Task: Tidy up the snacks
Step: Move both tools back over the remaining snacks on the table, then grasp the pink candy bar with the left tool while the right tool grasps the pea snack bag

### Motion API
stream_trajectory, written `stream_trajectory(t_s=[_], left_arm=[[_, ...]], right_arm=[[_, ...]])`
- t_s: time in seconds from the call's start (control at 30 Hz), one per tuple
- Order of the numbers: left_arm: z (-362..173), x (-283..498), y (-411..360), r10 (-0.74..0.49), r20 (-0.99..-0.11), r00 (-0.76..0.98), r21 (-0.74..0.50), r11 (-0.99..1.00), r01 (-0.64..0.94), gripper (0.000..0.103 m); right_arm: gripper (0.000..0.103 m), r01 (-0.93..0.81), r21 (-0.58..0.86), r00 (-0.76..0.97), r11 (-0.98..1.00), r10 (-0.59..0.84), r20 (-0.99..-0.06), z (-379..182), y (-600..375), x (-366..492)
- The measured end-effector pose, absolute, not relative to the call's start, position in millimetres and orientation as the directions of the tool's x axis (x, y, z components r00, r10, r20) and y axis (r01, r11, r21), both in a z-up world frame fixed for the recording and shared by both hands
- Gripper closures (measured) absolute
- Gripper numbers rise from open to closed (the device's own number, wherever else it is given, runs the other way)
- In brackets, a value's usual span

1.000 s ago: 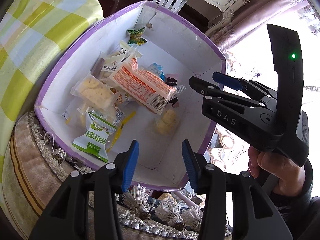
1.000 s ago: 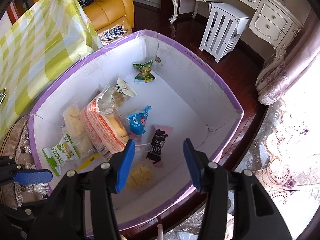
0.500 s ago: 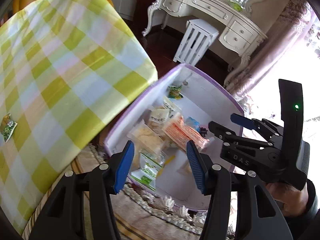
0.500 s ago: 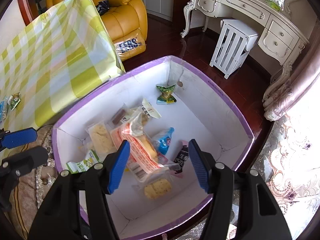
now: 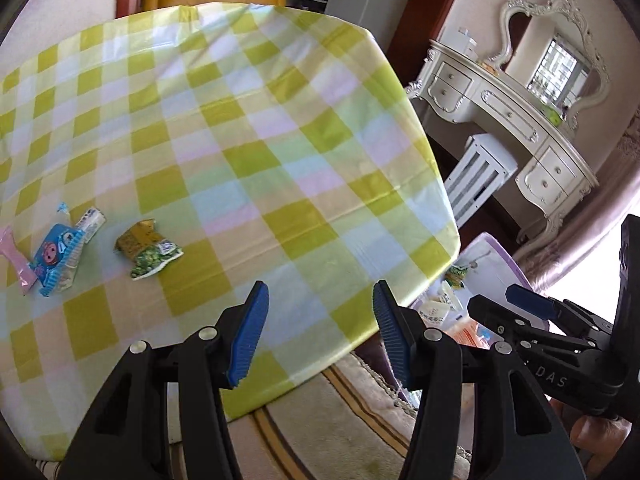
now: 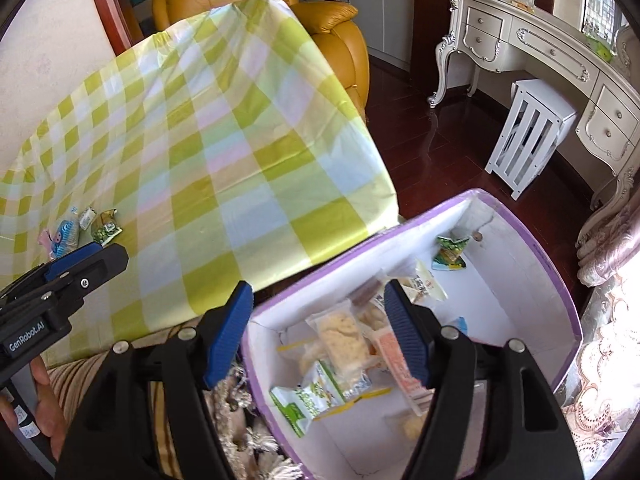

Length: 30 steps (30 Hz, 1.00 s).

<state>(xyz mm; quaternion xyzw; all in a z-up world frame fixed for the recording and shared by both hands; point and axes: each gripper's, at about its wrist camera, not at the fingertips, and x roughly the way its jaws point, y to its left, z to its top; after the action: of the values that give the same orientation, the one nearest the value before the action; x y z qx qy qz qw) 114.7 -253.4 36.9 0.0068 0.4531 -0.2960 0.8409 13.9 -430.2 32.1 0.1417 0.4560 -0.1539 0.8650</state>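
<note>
A white box with a purple rim (image 6: 556,280) stands on the floor right of the table and holds several snack packets, among them a green one (image 6: 304,400) and an orange one (image 6: 396,360). On the checked tablecloth (image 5: 240,152) lie a green packet (image 5: 154,258), a brown packet (image 5: 136,238), a blue packet (image 5: 56,258) and a pink one (image 5: 18,264) at the left. My left gripper (image 5: 320,332) is open and empty above the table's near edge. My right gripper (image 6: 318,330) is open and empty above the box; it also shows in the left wrist view (image 5: 528,304).
A yellow armchair (image 6: 332,32) stands behind the table. A white stool (image 6: 528,132) and a cream dressing table (image 6: 560,44) stand at the right on dark wood floor. A striped rug with tassels (image 6: 240,432) lies under the box. The box also shows in the left wrist view (image 5: 504,264).
Both grippers have risen and swung left, away from the box toward the table. The left wrist view now faces the tablecloth and the loose packets. Both stay open.
</note>
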Motion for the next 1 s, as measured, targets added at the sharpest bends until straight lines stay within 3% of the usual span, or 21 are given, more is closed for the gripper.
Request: stream_trajectory(t_s=[0.1,0.63,1.0], left_arm=[[38.9,128.3,-227.6,-0.484,-0.749,0.452,-0.287,0.853,0.436,0.05],[44.3,180.9,-83.9,-0.367,-0.697,0.616,-0.438,0.898,0.04,0.05],[15.0,216.7,1.6,-0.25,-0.752,0.61,-0.448,0.872,-0.195,0.05]], right_arm=[[0.029,0.367,0.117,0.557,0.923,-0.118,-0.822,35.7,-412.3,30.9],[0.028,0.167,0.129,0.581,0.977,0.008,-0.814,26.8,-315.9,113.4],[0.027,0.06,0.108,0.557,0.992,0.056,-0.828,13.5,-273.7,153.0]])
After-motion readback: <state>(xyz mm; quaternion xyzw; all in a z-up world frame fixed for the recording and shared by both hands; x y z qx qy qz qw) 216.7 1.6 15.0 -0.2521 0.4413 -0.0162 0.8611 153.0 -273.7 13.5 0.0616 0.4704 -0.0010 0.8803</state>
